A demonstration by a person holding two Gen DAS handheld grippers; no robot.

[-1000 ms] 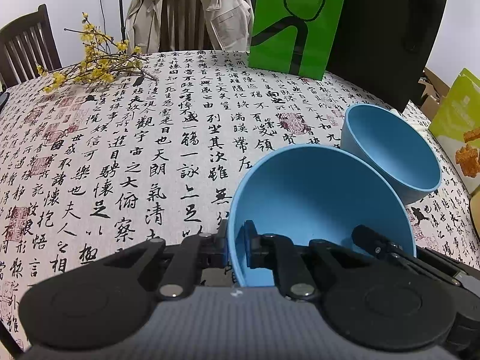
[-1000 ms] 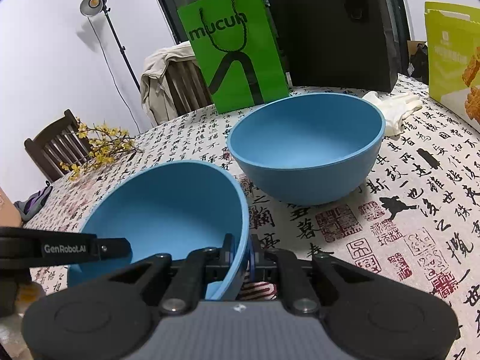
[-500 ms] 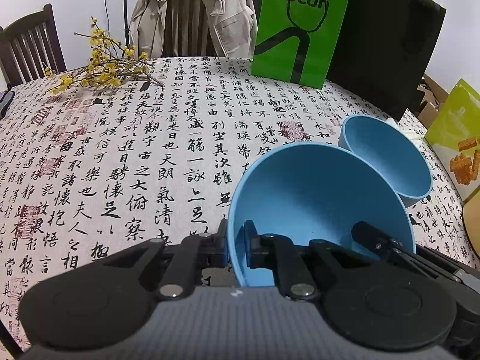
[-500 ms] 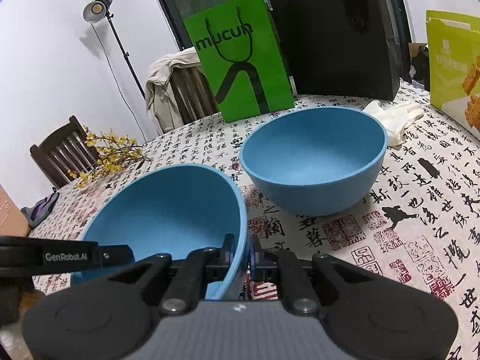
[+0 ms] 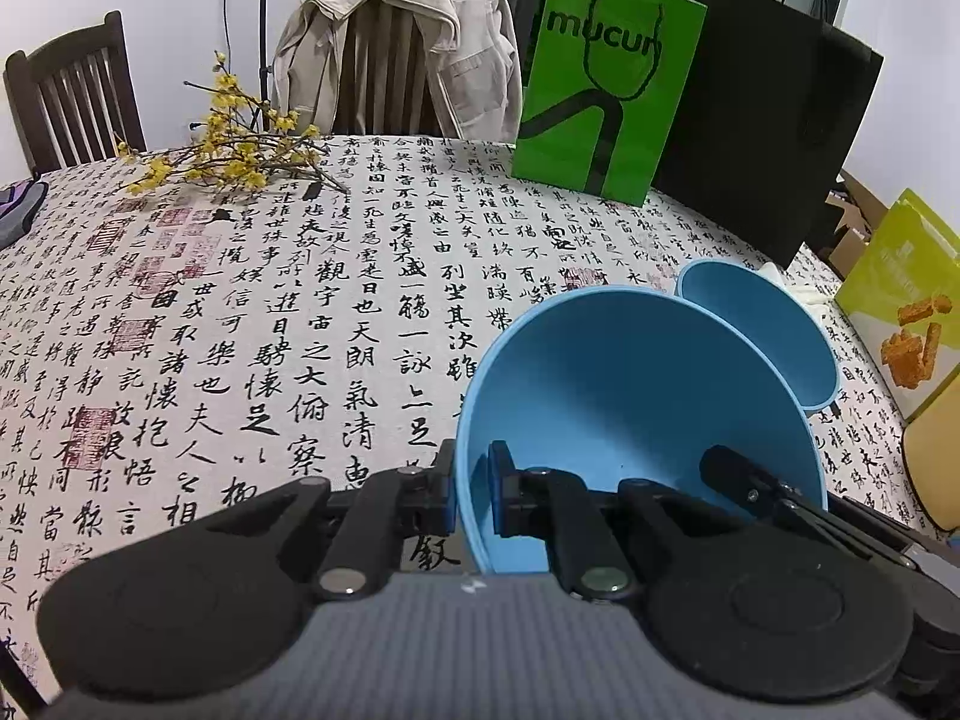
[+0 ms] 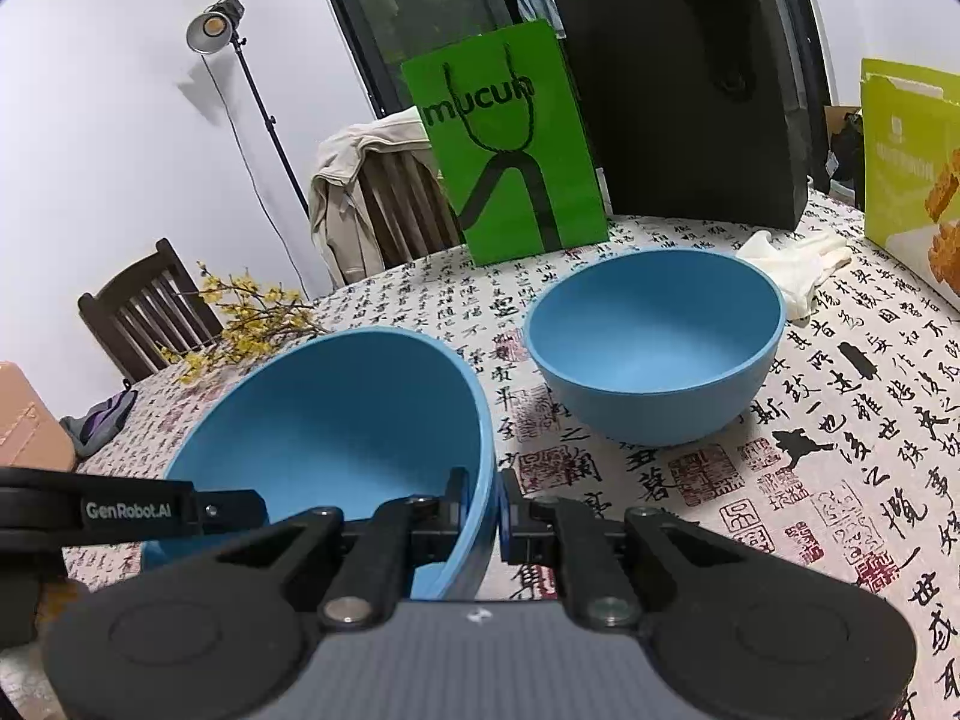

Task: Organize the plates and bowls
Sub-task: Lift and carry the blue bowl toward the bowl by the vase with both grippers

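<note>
Bowl is clamped at its rim by both the left gripper and the right gripper, above the table. Keep it level and lower it straight into the 2nd bowl standing just beside.

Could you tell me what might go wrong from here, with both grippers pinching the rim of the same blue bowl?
1. The left gripper and right gripper each clamp only the thin rim of the held bowl; uneven motion could twist it loose.
2. The second bowl sits close by on the tablecloth; lowering off-centre might knock its rim and slide it toward the white glove.
</note>
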